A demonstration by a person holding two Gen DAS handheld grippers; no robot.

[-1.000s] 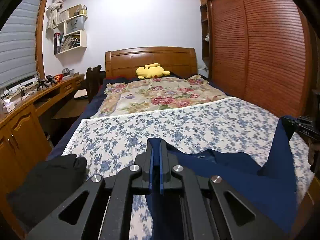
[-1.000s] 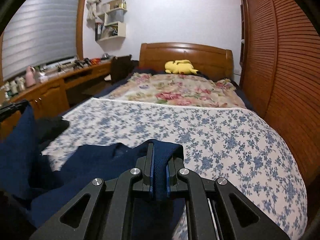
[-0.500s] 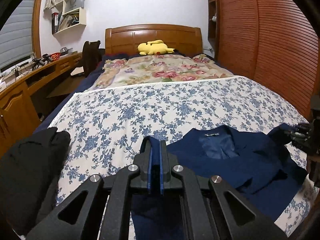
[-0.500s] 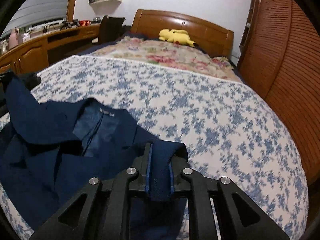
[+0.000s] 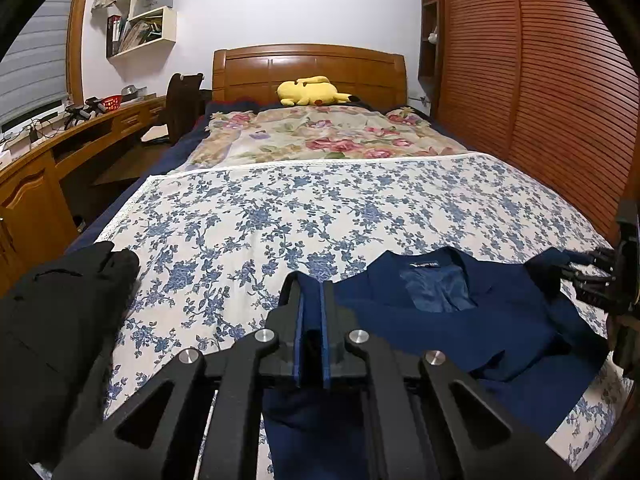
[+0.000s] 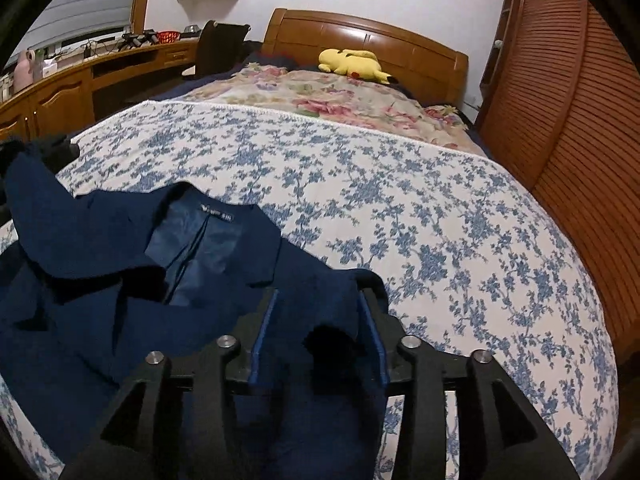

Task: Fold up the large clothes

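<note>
From the left wrist, a navy jacket (image 5: pixel 460 320) lies collar-up at the near end of the bed (image 5: pixel 280 216), with the blue-flowered spread bare beyond it up to the headboard; a black garment (image 5: pixel 60 320) sits at the bed's left edge. The left gripper (image 5: pixel 311 312) has its fingers together, clamped on a fold of the jacket. From the right wrist, louvred wardrobe doors (image 6: pixel 568 112) border the bed's right edge, and the right gripper (image 6: pixel 318 320) is opening, jacket cloth lying loose between its spread fingers.
</note>
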